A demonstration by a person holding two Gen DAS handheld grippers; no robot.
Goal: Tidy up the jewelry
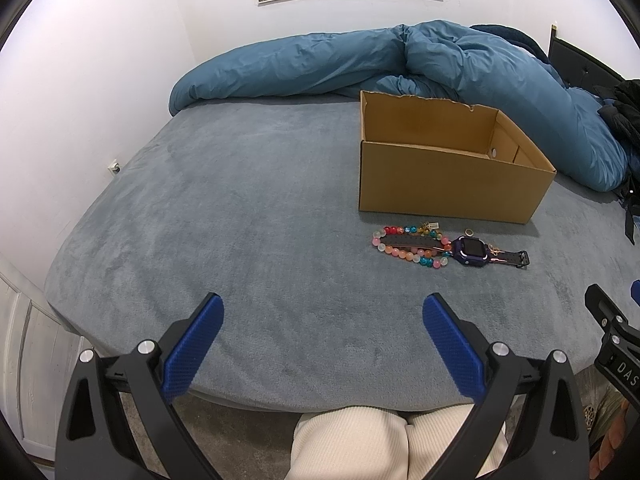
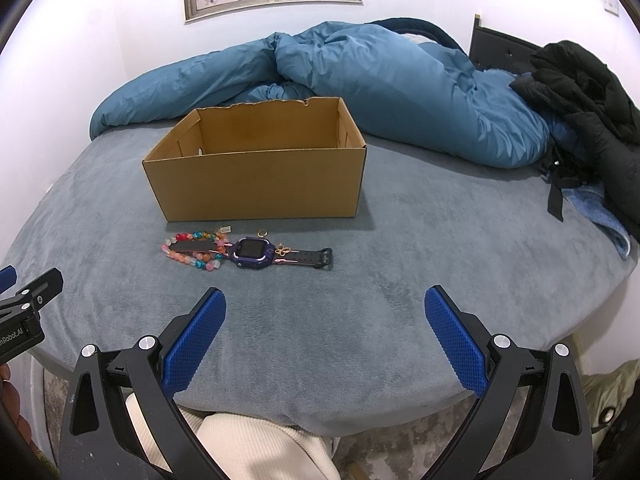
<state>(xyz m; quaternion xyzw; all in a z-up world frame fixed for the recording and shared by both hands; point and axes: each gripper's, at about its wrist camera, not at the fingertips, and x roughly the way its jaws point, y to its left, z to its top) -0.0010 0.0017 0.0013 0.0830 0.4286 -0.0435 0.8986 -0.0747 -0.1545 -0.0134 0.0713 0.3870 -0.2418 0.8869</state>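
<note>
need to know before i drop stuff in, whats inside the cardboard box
The cardboard box is open on top. Only its bare inner walls show, with a small pale spot low on one. The front wall hides the floor, so anything lying there cannot be seen.

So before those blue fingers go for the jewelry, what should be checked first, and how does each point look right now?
1. Left gripper open, holding nothing: ok.
2. Right gripper open, holding nothing: ok.
3. Cardboard box open at the top, nothing visible inside: ok.
4. Bead bracelet, purple watch and small gold ring in plain view before the box: ok.
5. Pieces separate for picking singly: not ok, the watch strap runs through the bracelet loop.
6. Gold charm loose or attached to the strap: cannot tell.
</note>
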